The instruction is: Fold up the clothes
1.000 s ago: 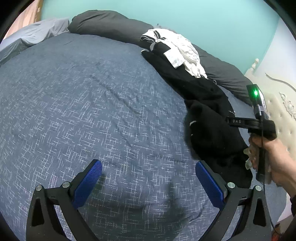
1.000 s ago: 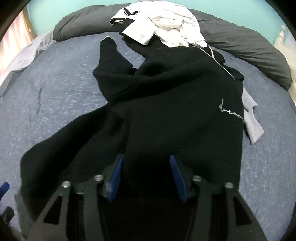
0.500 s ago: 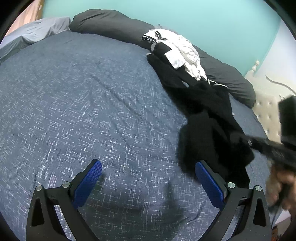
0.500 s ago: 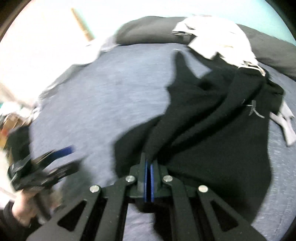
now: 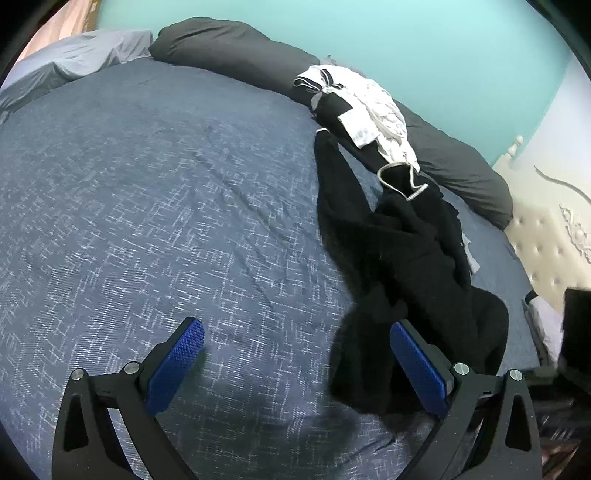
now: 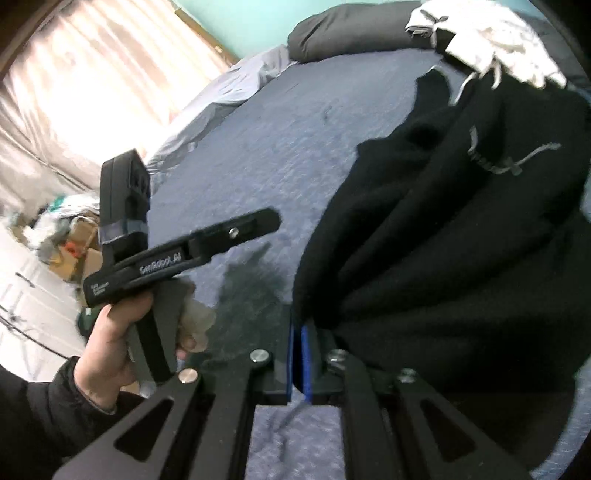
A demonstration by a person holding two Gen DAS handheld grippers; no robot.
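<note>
One black garment (image 6: pixel 461 258) — edge clamped in right hand-held gripper (image 6: pixel 299 363), left hand-held gripper (image 5: pixel 295 363) wide apart — one white pile (image 5: pixel 373 110) beyond.

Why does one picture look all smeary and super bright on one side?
Right wrist view: the curtains are blown out white by daylight, and the black garment and white clothes look smeared with motion blur. Left wrist view: sharper, evenly lit, the bedspread weave crisp, only the right edge blurred; the fisheye lens bulges the bed round in both.
</note>
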